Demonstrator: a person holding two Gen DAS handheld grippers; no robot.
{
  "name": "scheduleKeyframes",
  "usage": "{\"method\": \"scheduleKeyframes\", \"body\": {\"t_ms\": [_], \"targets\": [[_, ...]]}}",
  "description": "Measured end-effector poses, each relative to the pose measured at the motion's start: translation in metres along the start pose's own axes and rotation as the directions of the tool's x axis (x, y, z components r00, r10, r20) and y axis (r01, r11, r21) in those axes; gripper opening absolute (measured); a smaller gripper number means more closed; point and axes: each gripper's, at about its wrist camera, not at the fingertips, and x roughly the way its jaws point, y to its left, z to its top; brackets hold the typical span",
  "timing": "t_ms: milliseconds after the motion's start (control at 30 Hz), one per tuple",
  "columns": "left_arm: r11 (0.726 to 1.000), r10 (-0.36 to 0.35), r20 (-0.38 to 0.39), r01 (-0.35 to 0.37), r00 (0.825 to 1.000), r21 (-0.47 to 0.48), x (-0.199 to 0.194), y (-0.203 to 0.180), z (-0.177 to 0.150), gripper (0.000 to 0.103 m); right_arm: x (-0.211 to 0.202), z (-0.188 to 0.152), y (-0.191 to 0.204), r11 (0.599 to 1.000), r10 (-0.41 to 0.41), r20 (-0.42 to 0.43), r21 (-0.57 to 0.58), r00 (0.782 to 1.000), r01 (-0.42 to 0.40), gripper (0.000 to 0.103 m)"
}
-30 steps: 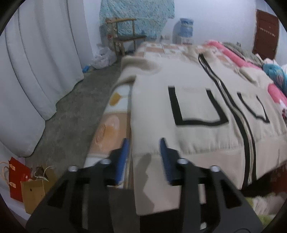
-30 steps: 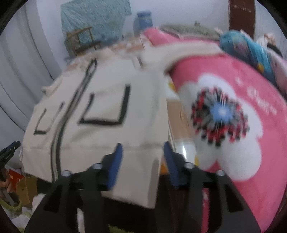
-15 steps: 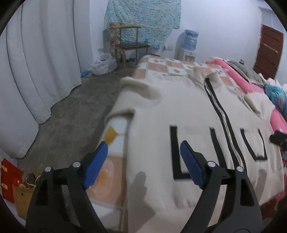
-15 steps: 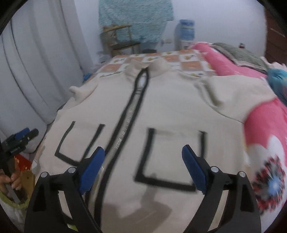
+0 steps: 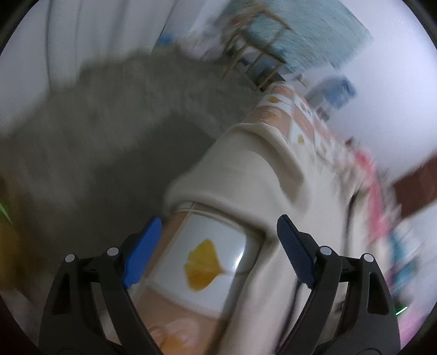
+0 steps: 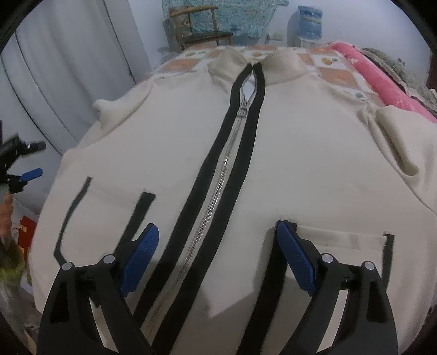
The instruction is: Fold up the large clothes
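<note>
Your right gripper is spread wide, with nothing between its blue pads. It hangs just over the lower front of the big cream jacket, and the silver zipper runs up between the two fingers. The jacket lies flat and face up on the bed, zipped almost to the collar. Black strips frame the zipper and mark a pocket on each side.

Your left gripper is spread wide too, and it holds nothing. Its view is blurry. It points at the jacket's left sleeve, which lies folded near the bed's side edge. Between its fingers you see a white square of the bedsheet with a yellow leaf on it.

No words or labels can be read anywhere.

Past the left edge of the bed there is bare grey floor, with open room to move. A pink blanket crowds the right side of the bed. Farther back stand white curtains, a wooden chair and a blue water jug by the wall.
</note>
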Motion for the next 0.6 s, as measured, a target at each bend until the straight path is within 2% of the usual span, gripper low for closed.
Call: {"method": "scheduleKeyframes", "body": {"t_ms": [67, 133, 200, 300, 333, 367, 433, 500, 533, 567, 600], "targets": [[0.979, -0.115, -0.05, 0.104, 0.992, -0.178, 0.017, 0.028, 0.013, 0.083, 0.003, 0.001, 0.005, 0.999, -0.017, 0.01, -0.032, 1.0, 0.017, 0.086], [0.936, -0.2, -0.092, 0.163, 0.975, -0.313, 0.039, 0.053, 0.019, 0.083, 0.005, 0.001, 0.008, 0.998, -0.033, 0.012, -0.057, 0.999, 0.033, 0.086], [0.894, -0.254, -0.138, 0.177, 0.957, -0.412, 0.06, 0.071, 0.019, 0.083, 0.006, 0.001, 0.01, 0.997, -0.038, 0.011, -0.068, 0.999, 0.038, 0.086], [0.806, -0.344, -0.182, 0.19, 0.921, -0.561, 0.093, 0.1, 0.014, 0.083, 0.007, 0.004, 0.006, 0.998, -0.03, 0.011, -0.055, 0.999, 0.03, 0.086], [0.763, -0.385, -0.193, 0.194, 0.902, -0.616, 0.106, 0.111, 0.012, 0.083, 0.007, 0.005, 0.005, 0.998, -0.027, 0.01, -0.049, 1.0, 0.028, 0.086], [0.73, -0.412, -0.196, 0.194, 0.89, -0.655, 0.115, 0.118, 0.01, 0.083, 0.007, 0.005, 0.006, 0.999, -0.026, 0.011, -0.046, 1.0, 0.027, 0.086], [0.683, -0.439, -0.199, 0.182, 0.876, -0.708, 0.133, 0.13, 0.007, 0.083, 0.008, 0.006, 0.006, 0.999, -0.025, 0.01, -0.037, 1.0, 0.026, 0.086], [0.667, -0.459, -0.211, 0.177, 0.863, -0.724, 0.146, 0.132, 0.008, 0.081, 0.009, 0.007, 0.006, 0.999, -0.024, 0.008, -0.031, 1.0, 0.024, 0.086], [0.656, -0.485, -0.213, 0.192, 0.848, -0.73, 0.155, 0.13, 0.009, 0.081, 0.01, 0.008, 0.006, 0.999, -0.021, 0.006, -0.027, 1.0, 0.021, 0.086], [0.648, -0.498, -0.209, 0.2, 0.841, -0.735, 0.161, 0.129, 0.013, 0.081, 0.01, 0.008, 0.006, 1.0, -0.019, 0.006, -0.023, 1.0, 0.019, 0.086], [0.642, -0.498, -0.207, 0.198, 0.842, -0.741, 0.166, 0.126, 0.017, 0.078, 0.01, 0.008, 0.006, 1.0, -0.018, 0.007, -0.02, 1.0, 0.018, 0.086]]}}
